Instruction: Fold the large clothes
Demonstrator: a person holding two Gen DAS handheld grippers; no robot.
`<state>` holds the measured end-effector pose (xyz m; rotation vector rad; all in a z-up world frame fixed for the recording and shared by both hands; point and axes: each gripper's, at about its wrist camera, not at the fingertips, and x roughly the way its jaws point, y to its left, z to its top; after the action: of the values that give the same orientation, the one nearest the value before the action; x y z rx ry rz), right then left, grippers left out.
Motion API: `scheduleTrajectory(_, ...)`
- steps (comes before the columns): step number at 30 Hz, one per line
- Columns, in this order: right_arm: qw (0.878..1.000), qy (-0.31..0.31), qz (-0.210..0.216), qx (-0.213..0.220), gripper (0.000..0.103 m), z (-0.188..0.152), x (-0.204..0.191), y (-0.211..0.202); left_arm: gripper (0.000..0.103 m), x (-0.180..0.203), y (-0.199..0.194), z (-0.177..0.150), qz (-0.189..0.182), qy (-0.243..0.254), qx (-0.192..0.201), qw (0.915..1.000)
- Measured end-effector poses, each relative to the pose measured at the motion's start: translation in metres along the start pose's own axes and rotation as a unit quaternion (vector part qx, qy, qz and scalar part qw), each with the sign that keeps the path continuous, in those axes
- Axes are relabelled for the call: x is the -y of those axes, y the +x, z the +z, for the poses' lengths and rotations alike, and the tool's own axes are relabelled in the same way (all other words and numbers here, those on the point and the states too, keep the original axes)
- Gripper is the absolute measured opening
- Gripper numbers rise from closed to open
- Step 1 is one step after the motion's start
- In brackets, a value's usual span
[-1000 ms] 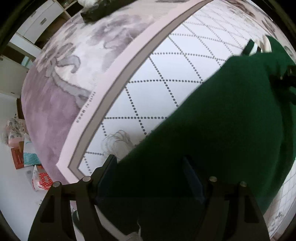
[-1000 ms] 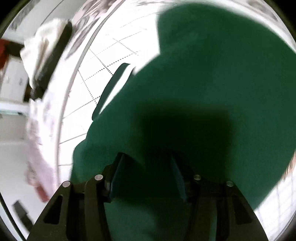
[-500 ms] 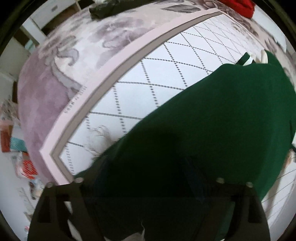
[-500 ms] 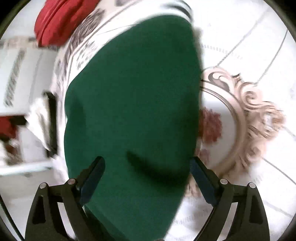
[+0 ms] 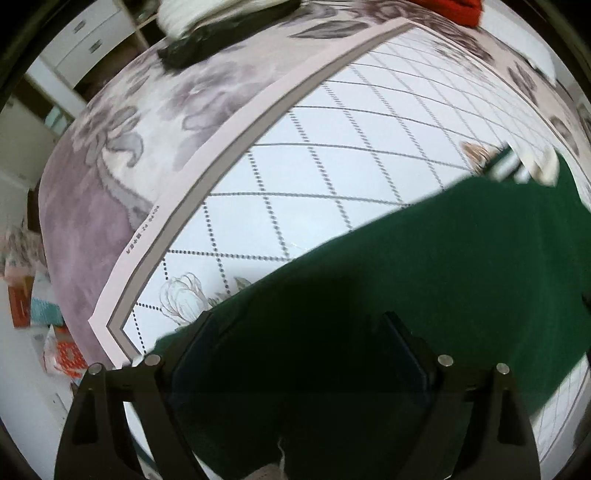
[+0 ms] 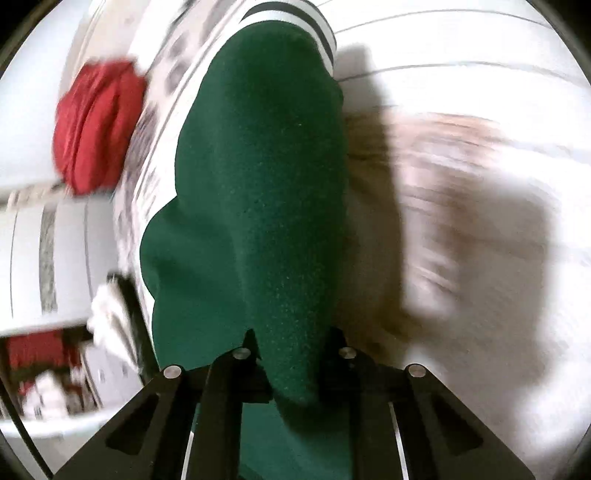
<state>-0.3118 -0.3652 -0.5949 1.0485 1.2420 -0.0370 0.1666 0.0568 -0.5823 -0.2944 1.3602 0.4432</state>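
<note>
The right gripper [image 6: 291, 354] has just closed and pinches a fold of the green garment [image 5: 424, 295], which lies on the patterned bedspread [image 5: 314, 166]; that thin bunched hold could slip as the cloth is drawn over. The left gripper [image 5: 295, 354] stands spread above the fabric, gripping nothing. Motion blur smears the right wrist view, and the garment's striped cuff [image 6: 295, 14] is cut off.

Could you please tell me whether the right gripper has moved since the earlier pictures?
Yes. The right gripper has swung along the green garment toward its striped cuff, bringing the red bundle into view; its jaws just closed on the fabric.
</note>
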Motion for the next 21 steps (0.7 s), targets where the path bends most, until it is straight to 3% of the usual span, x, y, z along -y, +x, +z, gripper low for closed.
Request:
scheduleTrajectory(4,0.995,0.061,-0.061,0.043,0.015,-0.048,0.075,-0.078,0.088,0.014,-0.01,-0.018,-0.006,0.035,-0.008,0.9993)
scheduleTrajectory(6,0.992,0.068,-0.104,0.016,0.022,-0.062,0.106,-0.1,0.088,0.022,-0.017,-0.033,-0.005,0.052,-0.012,0.9986)
scheduleTrajectory(9,0.979,0.065,-0.181,-0.071,0.045,-0.079,0.142,-0.116,0.088,0.024,-0.023,-0.057,-0.004,0.061,-0.026,0.9978)
scheduleTrajectory(12,0.959,-0.02,-0.258,-0.113,0.049,-0.095,0.122,-0.128,0.088,0.018,-0.031,-0.084,-0.004,0.048,-0.041,0.998)
scheduleTrajectory(13,0.949,-0.078,-0.284,-0.115,0.049,-0.102,0.102,-0.134,0.088,0.014,-0.033,-0.094,-0.004,0.04,-0.047,0.9981)
scheduleTrajectory(15,0.932,-0.168,-0.301,-0.111,0.057,-0.114,0.066,-0.134,0.088,0.004,-0.035,-0.113,0.0,0.017,-0.056,0.9983)
scheduleTrajectory(17,0.916,-0.244,-0.297,-0.112,0.064,-0.125,0.032,-0.12,0.088,-0.009,-0.035,-0.133,0.003,-0.015,-0.068,0.9976)
scheduleTrajectory(21,0.895,-0.333,-0.263,-0.137,0.064,-0.15,-0.032,-0.041,0.088,-0.037,-0.028,-0.167,-0.007,-0.082,-0.097,0.9918)
